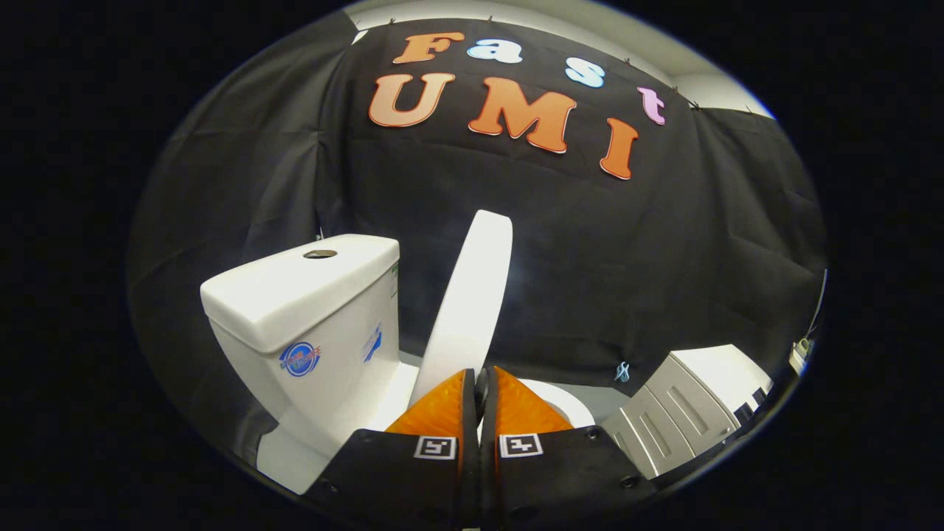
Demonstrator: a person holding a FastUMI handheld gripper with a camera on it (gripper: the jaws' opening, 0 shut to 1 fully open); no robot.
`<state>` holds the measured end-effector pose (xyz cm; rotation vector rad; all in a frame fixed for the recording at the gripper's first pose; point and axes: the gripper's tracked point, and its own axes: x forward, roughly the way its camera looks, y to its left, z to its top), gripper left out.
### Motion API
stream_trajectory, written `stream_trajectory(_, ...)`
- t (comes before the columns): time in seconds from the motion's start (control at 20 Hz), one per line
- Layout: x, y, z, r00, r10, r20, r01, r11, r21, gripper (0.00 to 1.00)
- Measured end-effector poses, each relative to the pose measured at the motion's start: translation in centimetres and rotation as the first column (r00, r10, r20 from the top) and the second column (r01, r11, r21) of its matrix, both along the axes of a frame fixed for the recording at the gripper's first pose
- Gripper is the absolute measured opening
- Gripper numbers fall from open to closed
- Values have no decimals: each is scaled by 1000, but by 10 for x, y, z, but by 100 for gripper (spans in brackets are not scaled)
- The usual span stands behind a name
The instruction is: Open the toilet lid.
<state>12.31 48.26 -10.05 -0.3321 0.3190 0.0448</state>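
Gripping: we see the jaws [477, 383] pressed close together on the near lower edge of the toilet lid [472, 295].
Lid: we find it raised edge-on, tilted steeply up, its far end leaning toward the tank [310, 310].
Tank: we place it left of the lid, with a round button [320, 254] on top.
Seat: we glimpse its rim [564, 402] just right of the jaws.
Right side: we note a grey ribbed unit [678, 420] near the wall.

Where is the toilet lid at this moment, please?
In the gripper view, the toilet lid stands raised, nearly upright, just beyond the closed tongs, with the tank at its left and the seat at its right.
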Motion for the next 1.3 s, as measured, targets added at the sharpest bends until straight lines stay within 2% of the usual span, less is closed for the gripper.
stream_trajectory(0.4,-4,52,-4,999,39,21,-38,999,-38,8)
stream_trajectory(0.6,-7,82,-10,997,79,13,-79,996,-42,8)
stream_trajectory(0.8,-9,109,-13,992,128,18,-125,987,-98,8)
stream_trajectory(1.0,-15,115,-15,994,106,40,-98,981,-168,8)
stream_trajectory(1.15,-12,112,-17,996,85,29,-79,985,-153,8)
stream_trajectory(1.3,-11,117,-22,994,109,-8,-109,991,-75,13)
